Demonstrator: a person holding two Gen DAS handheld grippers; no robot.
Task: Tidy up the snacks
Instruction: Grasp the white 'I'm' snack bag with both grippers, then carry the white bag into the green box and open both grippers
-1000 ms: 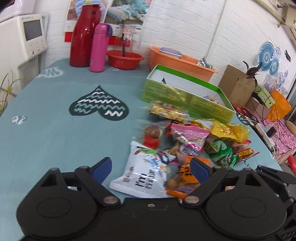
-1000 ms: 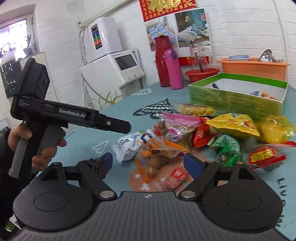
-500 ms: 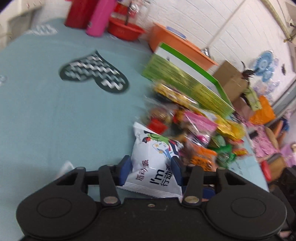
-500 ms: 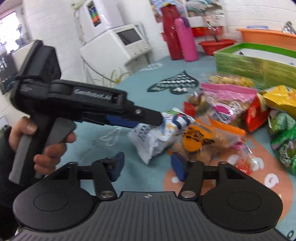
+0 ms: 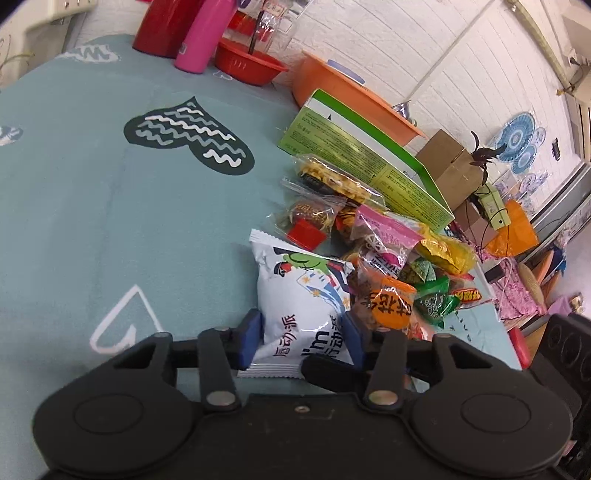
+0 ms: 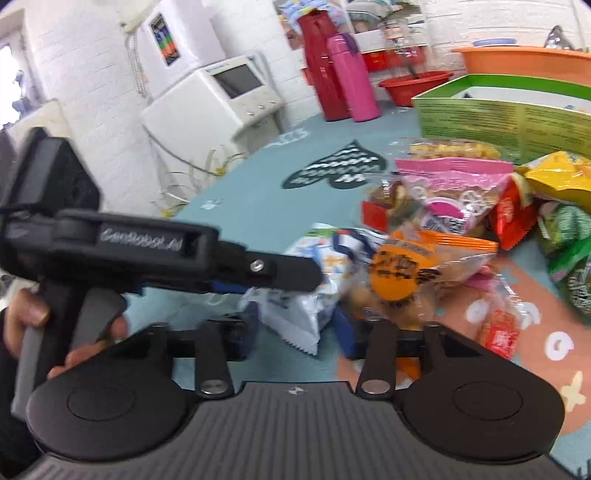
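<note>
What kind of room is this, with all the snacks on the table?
Probably a home, maybe a living or dining room. A cloth-covered table holds flasks and washing-up bowls, a white machine with a screen stands by the brick wall, and a bedroom poster hangs above.

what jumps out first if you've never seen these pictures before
A bright heap of snack packets lies on the teal tablecloth beside a green box. The left gripper clamps a white packet at the heap's near edge, while the right gripper's jaws have just been closing around its corner.

Red flask (image 5: 162, 26), pink bottle (image 5: 201, 37), red bowl (image 5: 251, 66), orange basin (image 5: 343, 92) at table's far edge.
</note>
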